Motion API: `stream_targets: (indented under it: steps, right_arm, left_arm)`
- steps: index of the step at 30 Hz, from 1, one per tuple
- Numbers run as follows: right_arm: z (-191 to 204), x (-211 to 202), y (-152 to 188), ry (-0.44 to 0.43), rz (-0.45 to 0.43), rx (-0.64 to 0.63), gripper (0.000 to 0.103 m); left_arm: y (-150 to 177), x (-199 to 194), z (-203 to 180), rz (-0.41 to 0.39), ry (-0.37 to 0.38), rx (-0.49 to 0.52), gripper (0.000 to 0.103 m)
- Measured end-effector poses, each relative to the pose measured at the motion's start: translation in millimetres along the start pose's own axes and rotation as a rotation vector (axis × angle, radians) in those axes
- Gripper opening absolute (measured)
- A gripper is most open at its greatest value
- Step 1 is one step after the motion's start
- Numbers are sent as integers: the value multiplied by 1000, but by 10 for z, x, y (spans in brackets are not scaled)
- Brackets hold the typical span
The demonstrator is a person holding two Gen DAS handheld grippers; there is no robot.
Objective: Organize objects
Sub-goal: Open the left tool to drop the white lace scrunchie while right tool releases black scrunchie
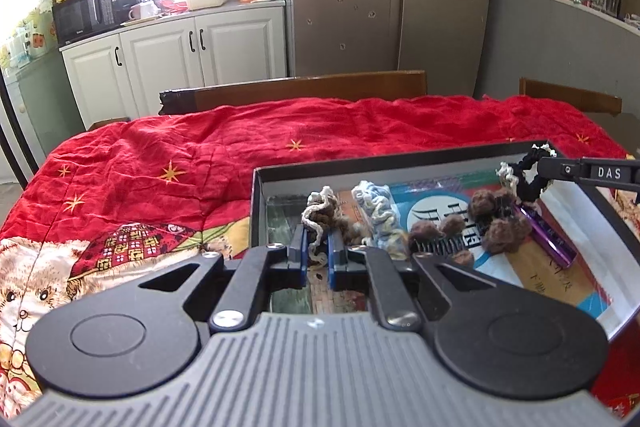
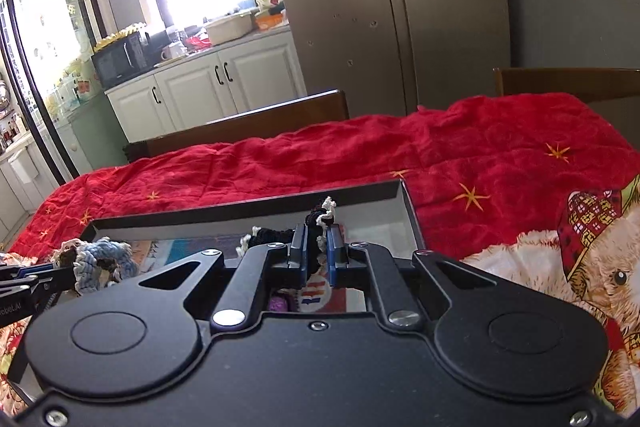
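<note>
Crinkled red cloth [image 1: 280, 131]; woolly scrunchies [image 1: 376, 215].

Black tongs [image 1: 317, 257], blue pads, silver screws, ribbed grey housing

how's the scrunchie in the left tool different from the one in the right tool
The brown knitted scrunchie with cream trim in the left tool is brown; the black knitted scrunchie with white trim in the right tool is black.

The brown one hangs low among the items in the black shallow cardboard box; the black one is held up near the box's far rim.

Both are clamped between shut blue pads, over the box.
</note>
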State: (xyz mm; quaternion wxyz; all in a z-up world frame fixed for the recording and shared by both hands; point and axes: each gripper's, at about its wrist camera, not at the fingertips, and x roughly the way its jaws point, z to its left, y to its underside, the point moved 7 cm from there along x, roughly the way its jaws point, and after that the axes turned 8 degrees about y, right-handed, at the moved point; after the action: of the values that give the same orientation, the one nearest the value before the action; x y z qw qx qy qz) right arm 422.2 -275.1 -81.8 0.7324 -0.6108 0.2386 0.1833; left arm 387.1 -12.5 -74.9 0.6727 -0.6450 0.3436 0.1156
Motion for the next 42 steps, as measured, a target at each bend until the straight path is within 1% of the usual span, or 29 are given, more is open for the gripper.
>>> stream_targets:
  steps: [13,17,19,20,21,23,25,27,31,33,35,37,39,42]
  right_arm:
    - [27,21,37,19,19,-35,9]
    - [22,38,40,20,34,-35,11]
    - [23,38,42,23,34,-37,13]
    - [24,36,44,24,32,-39,15]
    - [27,35,44,25,32,-41,17]
    - [31,31,45,29,30,-46,18]
    - [31,25,44,32,26,-50,18]
    - [36,21,40,33,24,-52,18]
    - [32,12,36,34,19,-50,19]
    - [24,8,35,35,15,-45,26]
    - [16,-1,28,34,11,-40,29]
    - [7,-14,22,33,3,-36,31]
    - [2,-26,17,35,-1,-36,32]
    - [-8,-54,12,32,-5,-31,32]
  left_arm:
    - [87,57,13,21,-9,10,13]
    - [93,54,17,24,-11,12,14]
    - [95,52,20,25,-10,10,15]
    - [97,51,24,27,-9,9,16]
    - [98,52,26,27,-10,8,20]
    - [99,46,34,27,-10,7,25]
    - [98,43,36,28,-10,6,27]
    - [99,41,38,27,-10,7,37]
    - [98,15,36,17,-22,20,41]
    - [93,1,33,13,-29,29,42]
    - [90,-9,32,14,-29,30,43]
    - [86,-22,29,12,-28,31,46]
    - [78,-43,27,5,-31,33,56]
    - [69,-81,14,-3,-38,41,57]
